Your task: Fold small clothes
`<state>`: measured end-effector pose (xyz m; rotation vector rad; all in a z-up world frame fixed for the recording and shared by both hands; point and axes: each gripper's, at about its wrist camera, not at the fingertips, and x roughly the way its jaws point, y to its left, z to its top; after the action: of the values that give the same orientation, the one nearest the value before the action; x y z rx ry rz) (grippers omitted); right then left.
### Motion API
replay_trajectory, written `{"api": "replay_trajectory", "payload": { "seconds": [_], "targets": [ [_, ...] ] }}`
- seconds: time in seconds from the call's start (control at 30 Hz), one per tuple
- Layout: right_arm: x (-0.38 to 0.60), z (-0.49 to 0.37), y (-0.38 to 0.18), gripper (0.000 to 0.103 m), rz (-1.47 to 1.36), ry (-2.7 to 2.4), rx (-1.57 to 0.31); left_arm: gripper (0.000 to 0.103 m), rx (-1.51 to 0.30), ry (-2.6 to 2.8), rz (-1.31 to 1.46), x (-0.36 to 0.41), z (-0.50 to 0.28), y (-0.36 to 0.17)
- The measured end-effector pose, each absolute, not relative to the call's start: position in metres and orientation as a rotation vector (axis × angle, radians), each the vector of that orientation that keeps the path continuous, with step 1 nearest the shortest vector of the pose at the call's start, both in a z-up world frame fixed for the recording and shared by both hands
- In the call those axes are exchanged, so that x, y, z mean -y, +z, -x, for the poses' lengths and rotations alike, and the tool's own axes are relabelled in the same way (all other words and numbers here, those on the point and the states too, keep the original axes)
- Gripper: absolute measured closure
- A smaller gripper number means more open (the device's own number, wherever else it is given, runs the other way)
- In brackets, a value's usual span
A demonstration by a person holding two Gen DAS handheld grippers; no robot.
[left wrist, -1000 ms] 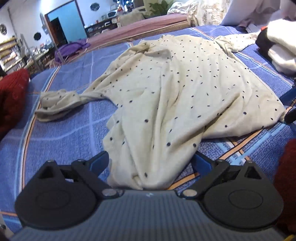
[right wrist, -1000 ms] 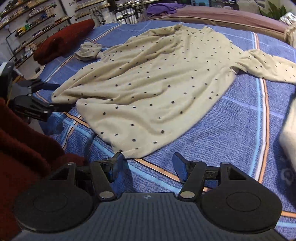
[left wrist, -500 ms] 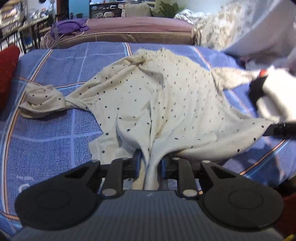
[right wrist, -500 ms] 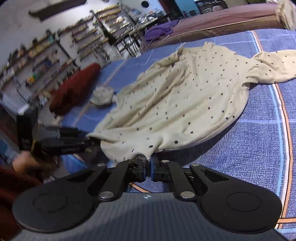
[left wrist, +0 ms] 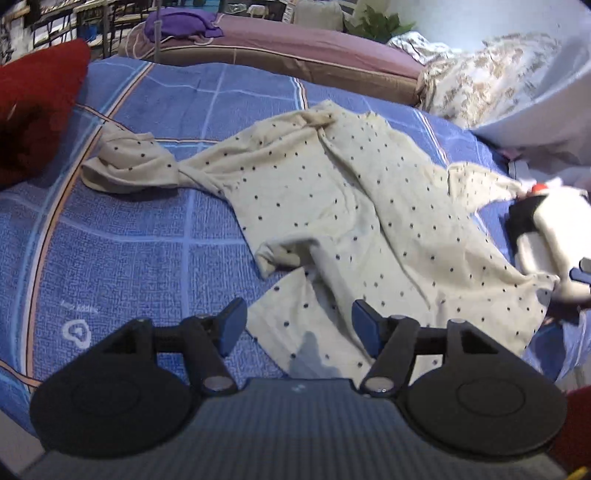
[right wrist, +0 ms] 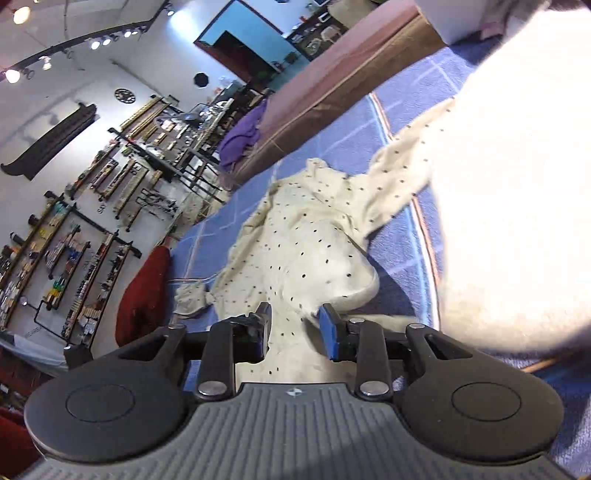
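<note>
A cream shirt with dark dots (left wrist: pixel 332 206) lies crumpled on the blue checked bed cover (left wrist: pixel 129 258), one sleeve bunched out to the left (left wrist: pixel 129 166). My left gripper (left wrist: pixel 299 325) hovers over the shirt's near hem, its jaws opening. The cloth lies beneath the blue pads (left wrist: pixel 232 325) and is not pinched. In the right wrist view the same shirt (right wrist: pixel 306 251) stretches away from my right gripper (right wrist: pixel 295 326). Its jaws are also opening, with the cloth slack between the fingers (right wrist: pixel 328 328) and not pressed.
A red cushion (left wrist: pixel 33 110) sits at the bed's left edge. A white folded pile (left wrist: pixel 546 229) lies at the right and fills the right wrist view (right wrist: pixel 517 184). A brown mattress edge (left wrist: pixel 295 55) with purple cloth (left wrist: pixel 181 22) runs behind. Wall shelves (right wrist: pixel 74 258) stand left.
Both grippers went from open to shut on the shirt's near hem, lifted it, and have now let go. The hem has dropped back. The right view has rolled and swung sideways.
</note>
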<state>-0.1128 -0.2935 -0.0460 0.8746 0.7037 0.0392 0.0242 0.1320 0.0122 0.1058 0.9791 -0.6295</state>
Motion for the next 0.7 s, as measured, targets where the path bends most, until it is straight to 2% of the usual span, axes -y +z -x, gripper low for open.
{"api": "replay_trajectory", "payload": {
  "seconds": [0.13, 0.2, 0.37, 0.47, 0.57, 0.6, 0.63, 0.7],
  "targets": [
    [0.281, 0.113, -0.063, 0.049, -0.659, -0.026, -0.818, 0.034, -0.898, -0.638, -0.389, -0.124, -0.001, -0.007],
    [0.273, 0.110, -0.067, 0.047, -0.540, -0.020, -0.849, 0.034, -0.835, -0.685, -0.445, -0.122, 0.001, -0.011],
    [0.278, 0.108, -0.083, 0.046, -0.492, -0.012, -0.895, 0.034, -0.888, -0.716, -0.421, -0.108, -0.034, -0.033],
    [0.273, 0.117, -0.085, 0.043, -0.455, -0.017, -0.901, 0.038, -0.913, -0.768, -0.400, -0.101, -0.042, -0.047],
    [0.268, 0.128, -0.087, 0.024, -0.399, -0.047, -0.925, 0.070, -0.921, -0.809, -0.375, -0.091, -0.035, -0.044],
    [0.267, 0.130, -0.088, 0.018, -0.370, -0.061, -0.927, 0.094, -0.935, -0.825, -0.339, -0.091, -0.034, -0.044],
    [0.265, 0.133, -0.090, 0.017, -0.345, -0.074, -0.931, 0.099, -0.953, -0.834, -0.279, -0.093, -0.033, -0.043],
    [0.267, 0.135, -0.094, 0.017, -0.351, -0.062, -0.933, 0.099, -0.971, -0.820, -0.160, -0.103, -0.030, -0.040]
  ]
}}
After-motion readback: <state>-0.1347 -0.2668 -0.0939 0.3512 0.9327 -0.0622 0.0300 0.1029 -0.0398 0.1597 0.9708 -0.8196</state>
